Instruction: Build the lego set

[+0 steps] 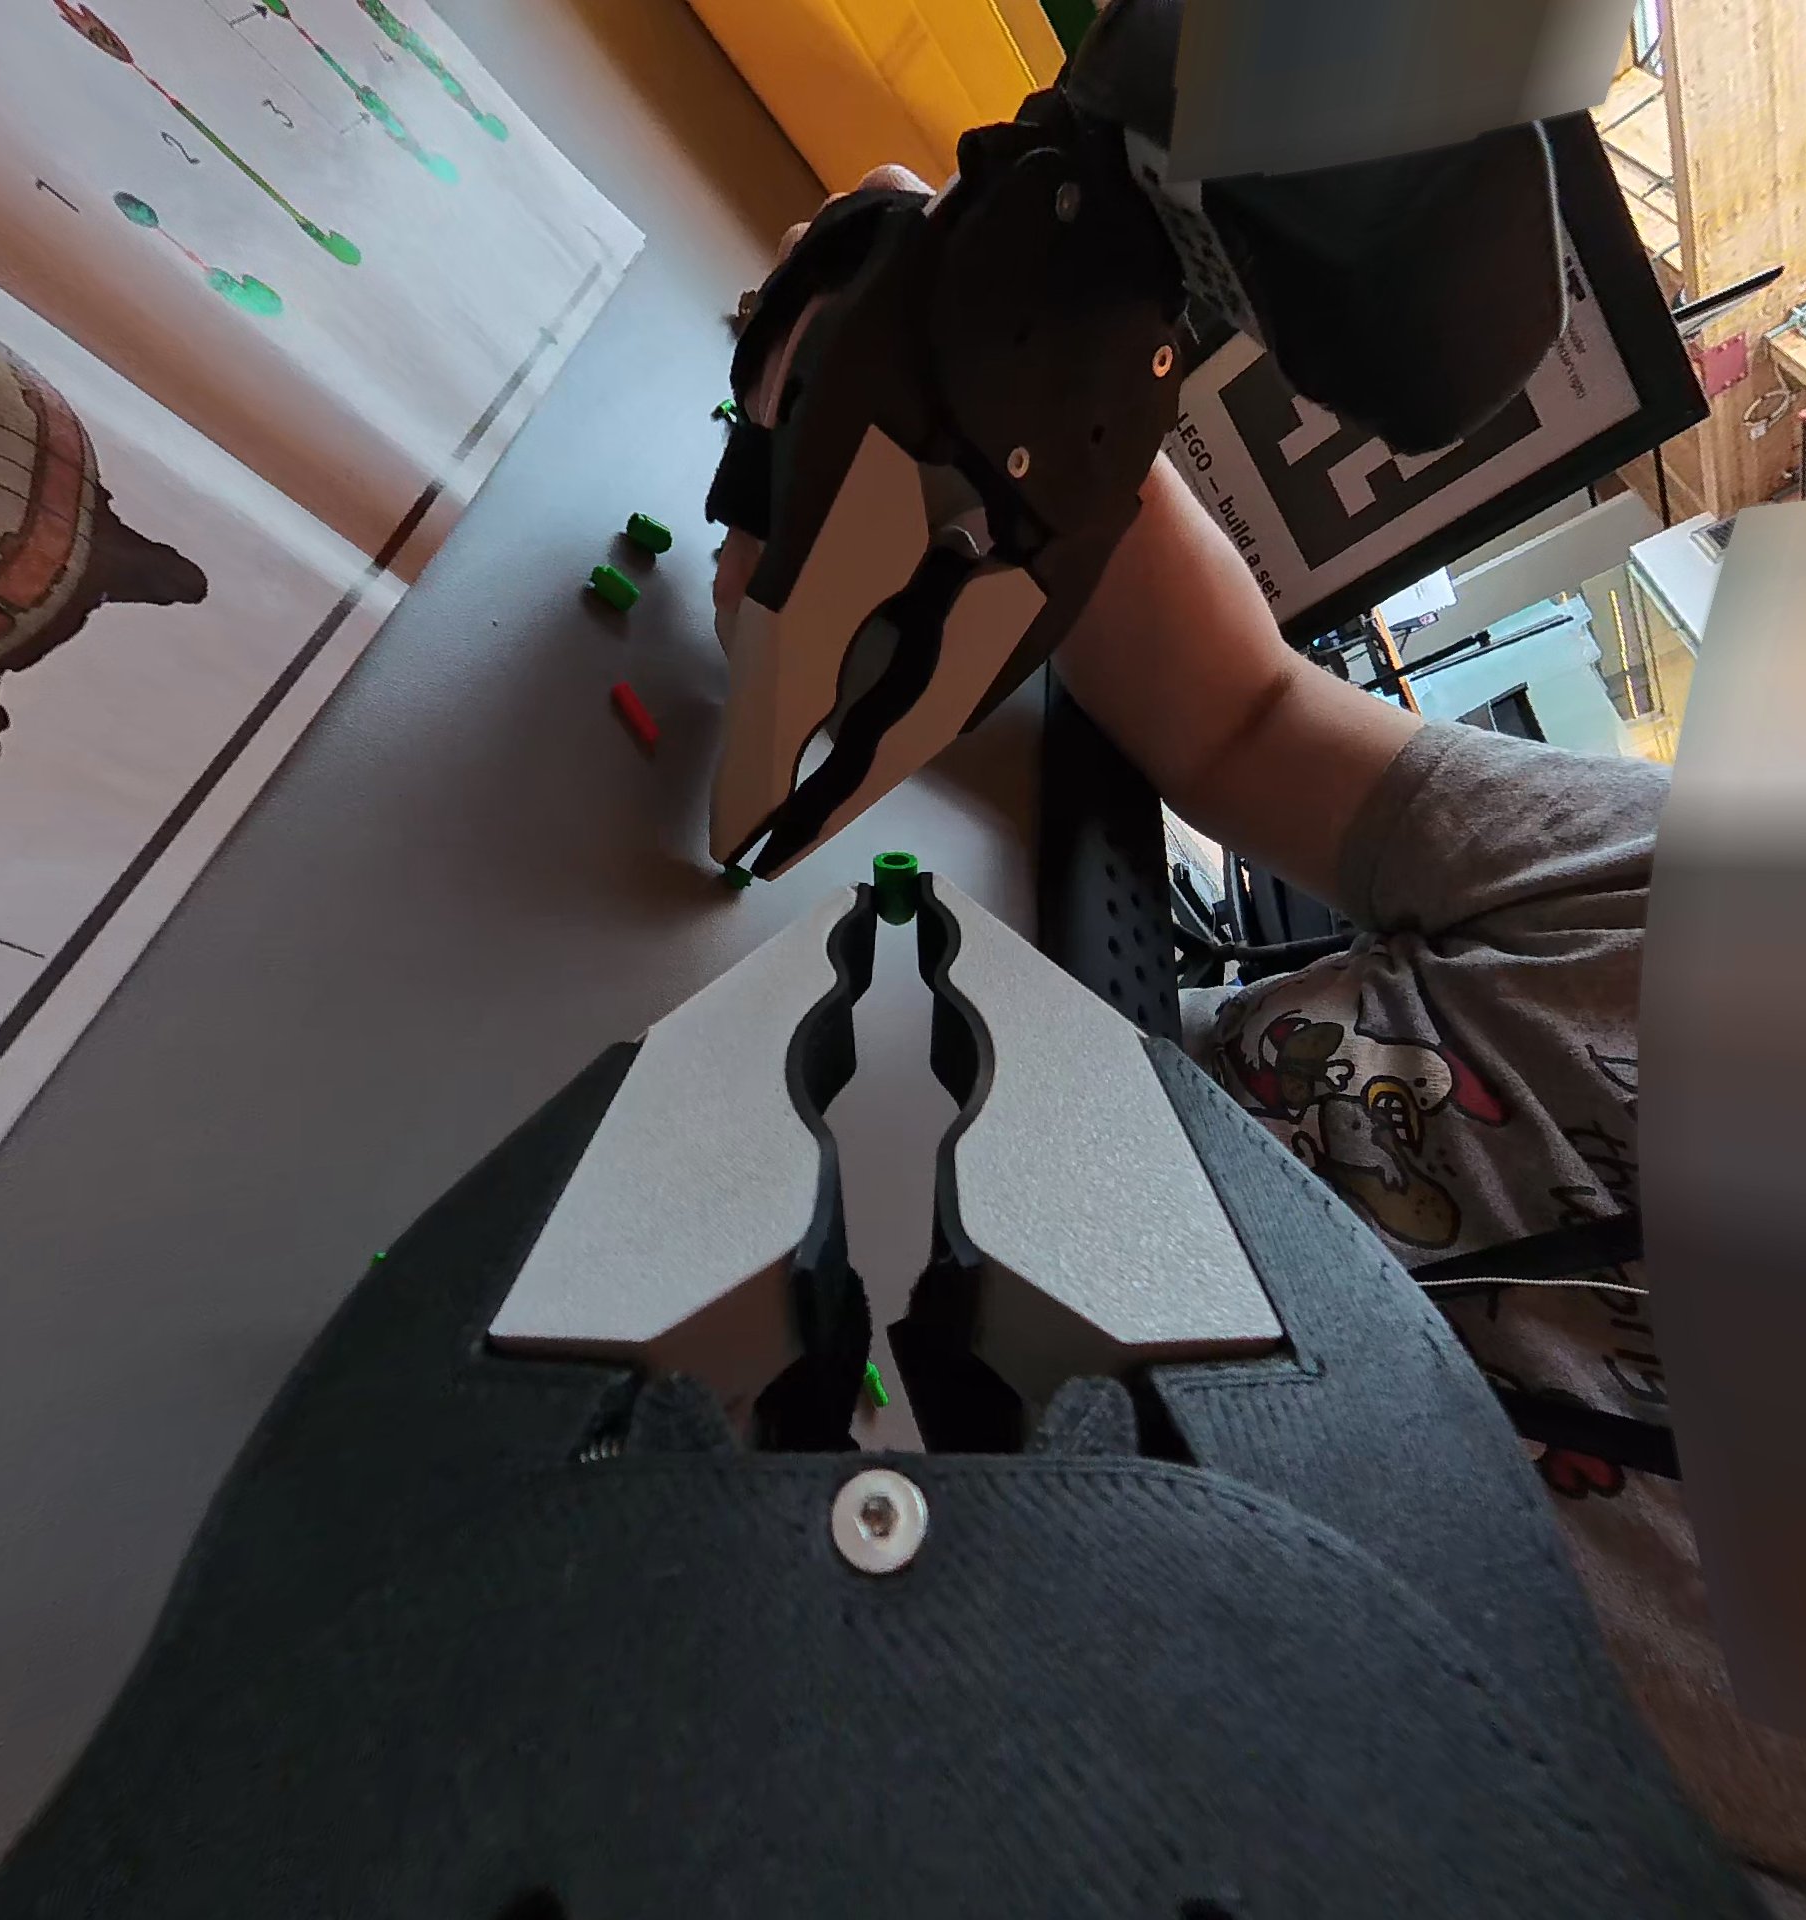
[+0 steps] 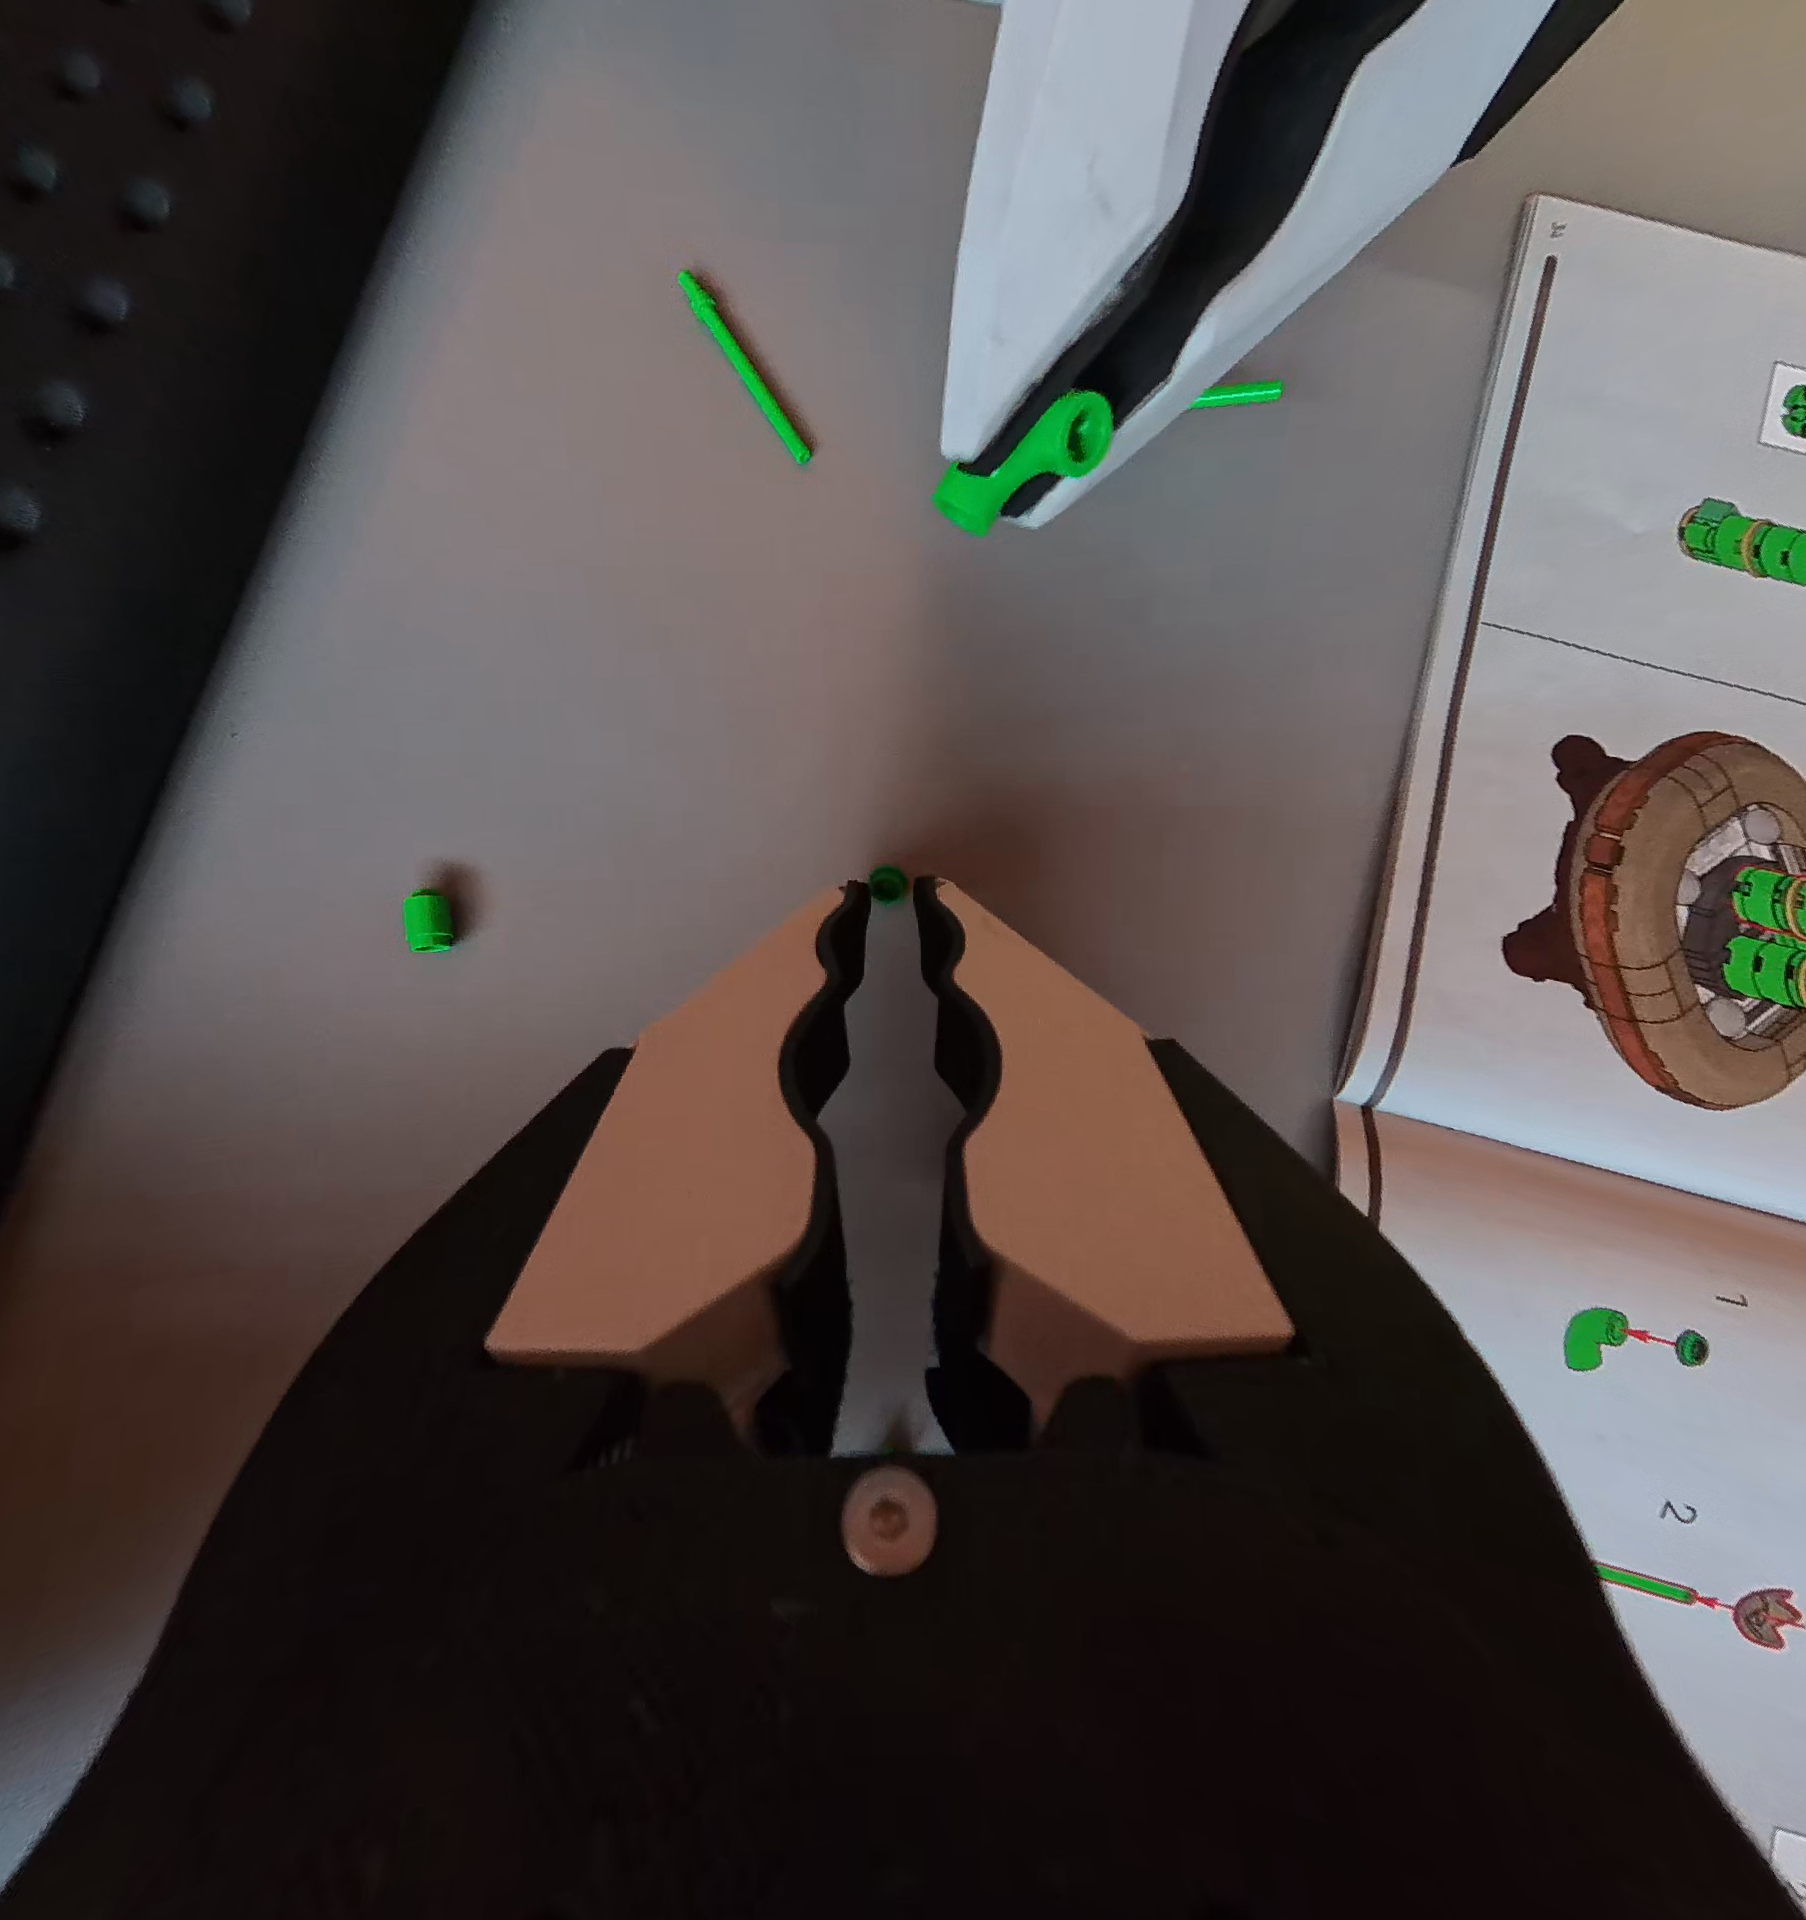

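My left gripper (image 1: 894, 904) is shut on a green elbow-shaped lego piece (image 1: 895, 883), held above the grey table. In the right wrist view this gripper (image 2: 1013, 499) comes in from the top, with the elbow piece (image 2: 1024, 457) sticking out of its tips. My right gripper (image 2: 886, 891) is closed around a small green round piece (image 2: 886, 885) at its fingertips. In the left wrist view the right gripper (image 1: 745, 871) points down, its tips on the table with that piece (image 1: 738, 878). The two grippers are close together but apart.
An open instruction booklet (image 2: 1605, 935) lies on the table (image 2: 670, 675), also in the left wrist view (image 1: 255, 436). Loose pieces: two green rods (image 2: 743, 364) (image 2: 1237, 395), a green round brick (image 2: 428, 922), two green bricks (image 1: 647, 532) (image 1: 613, 587), a red piece (image 1: 634, 712). A black perforated surface (image 2: 99, 416) borders the table. One gripper's finger ends stand about 7 centimeters off the other's. The green round brick (image 2: 428, 922) is about 8 centimeters from my right fingertips.
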A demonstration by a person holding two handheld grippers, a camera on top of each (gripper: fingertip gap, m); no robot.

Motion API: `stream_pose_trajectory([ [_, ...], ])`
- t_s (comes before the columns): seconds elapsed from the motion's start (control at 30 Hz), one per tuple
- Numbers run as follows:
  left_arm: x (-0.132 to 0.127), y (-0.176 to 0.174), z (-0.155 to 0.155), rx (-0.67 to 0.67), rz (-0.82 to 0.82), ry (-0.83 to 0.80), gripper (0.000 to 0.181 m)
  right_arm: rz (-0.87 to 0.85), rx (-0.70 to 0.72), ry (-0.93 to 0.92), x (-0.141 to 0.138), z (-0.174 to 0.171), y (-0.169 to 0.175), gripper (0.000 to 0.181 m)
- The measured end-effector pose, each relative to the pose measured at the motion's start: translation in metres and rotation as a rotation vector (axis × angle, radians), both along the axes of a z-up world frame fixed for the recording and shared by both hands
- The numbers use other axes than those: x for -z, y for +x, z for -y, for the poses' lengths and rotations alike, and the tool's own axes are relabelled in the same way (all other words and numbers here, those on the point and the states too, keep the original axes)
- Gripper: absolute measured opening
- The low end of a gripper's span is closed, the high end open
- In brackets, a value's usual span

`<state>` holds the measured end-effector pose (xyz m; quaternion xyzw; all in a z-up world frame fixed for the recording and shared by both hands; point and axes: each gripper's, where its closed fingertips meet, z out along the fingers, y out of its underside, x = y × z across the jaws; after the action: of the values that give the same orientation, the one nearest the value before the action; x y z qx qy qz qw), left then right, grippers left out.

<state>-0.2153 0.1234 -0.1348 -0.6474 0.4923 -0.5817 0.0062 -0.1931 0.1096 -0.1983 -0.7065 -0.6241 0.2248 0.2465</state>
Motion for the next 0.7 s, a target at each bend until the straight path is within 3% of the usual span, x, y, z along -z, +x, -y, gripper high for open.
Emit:
stream_pose_trajectory([
  [0.7, 0.0030, -0.0002, 0.0020, 0.010, -0.015, -0.009, 0.006, -0.001, 0.010, 0.024, -0.0017, -0.0020, 0.0005, 0.008],
])
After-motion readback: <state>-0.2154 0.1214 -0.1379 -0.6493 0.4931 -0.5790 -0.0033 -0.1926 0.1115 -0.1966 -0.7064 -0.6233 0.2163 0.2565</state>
